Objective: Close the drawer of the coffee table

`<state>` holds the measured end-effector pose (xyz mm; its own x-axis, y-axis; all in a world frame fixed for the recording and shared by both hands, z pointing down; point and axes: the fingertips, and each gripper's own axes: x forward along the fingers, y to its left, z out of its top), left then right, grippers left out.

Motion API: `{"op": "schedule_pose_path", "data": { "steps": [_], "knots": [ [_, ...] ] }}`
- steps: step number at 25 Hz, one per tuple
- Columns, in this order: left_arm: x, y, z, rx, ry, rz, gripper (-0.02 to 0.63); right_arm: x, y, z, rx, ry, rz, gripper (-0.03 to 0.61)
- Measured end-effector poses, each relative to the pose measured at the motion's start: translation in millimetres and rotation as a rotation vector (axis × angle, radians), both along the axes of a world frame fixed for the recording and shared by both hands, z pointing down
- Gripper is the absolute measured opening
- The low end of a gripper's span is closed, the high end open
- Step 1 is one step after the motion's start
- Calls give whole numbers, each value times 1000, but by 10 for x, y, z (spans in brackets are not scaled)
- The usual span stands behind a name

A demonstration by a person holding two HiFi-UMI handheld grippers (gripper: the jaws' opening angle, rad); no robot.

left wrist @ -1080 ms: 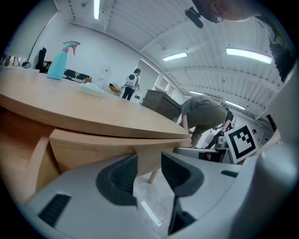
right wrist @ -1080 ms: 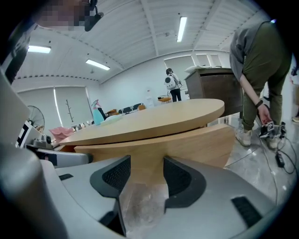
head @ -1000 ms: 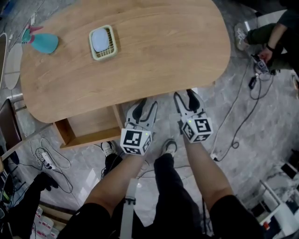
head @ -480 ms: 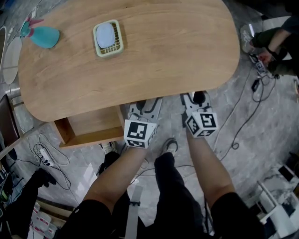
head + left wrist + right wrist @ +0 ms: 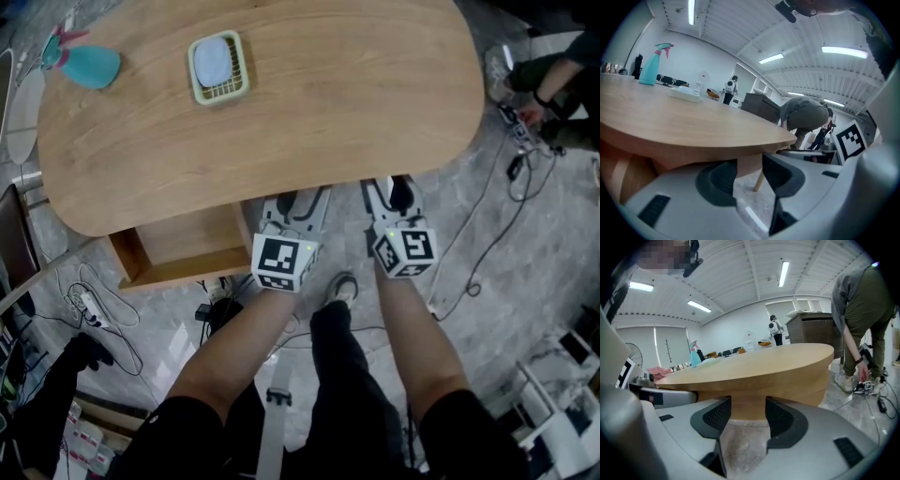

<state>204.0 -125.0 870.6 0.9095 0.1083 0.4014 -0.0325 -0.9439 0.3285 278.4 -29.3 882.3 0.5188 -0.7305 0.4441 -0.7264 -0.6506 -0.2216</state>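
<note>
while the drawer (image 5: 183, 248) is standing open at lower left under the coffee table (image 5: 309, 112), both grippers are being held empty.
the left gripper (image 5: 298, 208), just beside the drawer, is being opened slightly wider; the right gripper (image 5: 389, 199) jaws are being held apart at centre.

Smooth matt light wood is shown by the oval coffee table top (image 5: 328, 112) ahead of the grey matt-plastic left gripper (image 5: 300, 200) and by the open drawer (image 5: 183, 246) at its left; glossy grey marbled floor tiles (image 5: 525, 253) are seen beneath
</note>
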Motion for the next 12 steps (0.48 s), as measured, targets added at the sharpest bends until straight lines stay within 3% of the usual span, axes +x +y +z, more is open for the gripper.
{"op": "schedule_pose_path", "data": {
  "steps": [3,12],
  "knots": [
    [-70,141,0,-24,-20,13,152,-101,120,-18,-12,-16,25,213],
    [-319,527,-116,-35,-57,60,152,-461,343,-263,-48,18,-22,213]
  ]
}}
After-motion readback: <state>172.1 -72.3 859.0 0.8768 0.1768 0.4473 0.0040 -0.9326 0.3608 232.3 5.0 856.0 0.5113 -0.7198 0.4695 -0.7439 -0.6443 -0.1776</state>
